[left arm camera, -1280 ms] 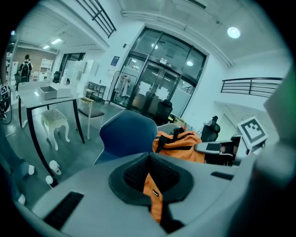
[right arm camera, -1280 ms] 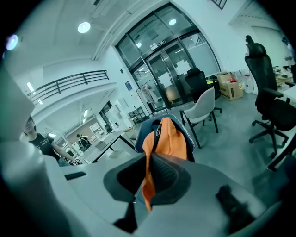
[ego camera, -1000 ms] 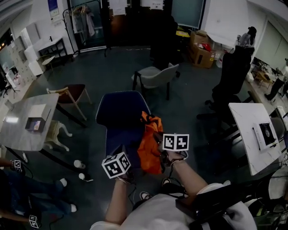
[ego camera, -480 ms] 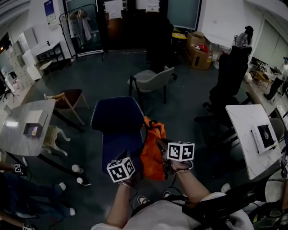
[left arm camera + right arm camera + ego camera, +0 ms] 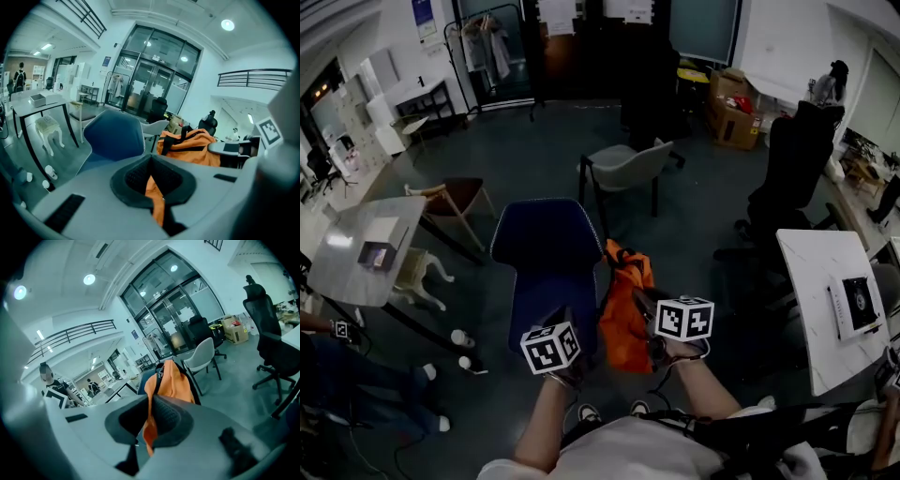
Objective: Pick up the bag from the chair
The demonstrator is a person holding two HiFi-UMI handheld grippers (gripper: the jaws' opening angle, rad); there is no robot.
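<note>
Two tools: left tool (image 5: 155, 190) and right tool (image 5: 147, 423) each clenched on thin fold of orange bag (image 5: 624, 314). Bag hung between them, just off chair (image 5: 546, 251). Risks: fabric could slip from pinch under weight; hanging end could snag chair edge.

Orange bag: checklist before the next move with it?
1. Left gripper clamped on orange bag fabric: ok.
2. Right gripper clamped on bag fabric: ok.
3. Bag off the blue chair seat: ok, it hangs beside the seat's right edge.
4. Bag free of the chair's edge: cannot tell, they overlap in the head view.
5. Bag's bottom hanging free: cannot tell, hidden behind the grippers.
6. Grey chair well clear of the bag: ok.
</note>
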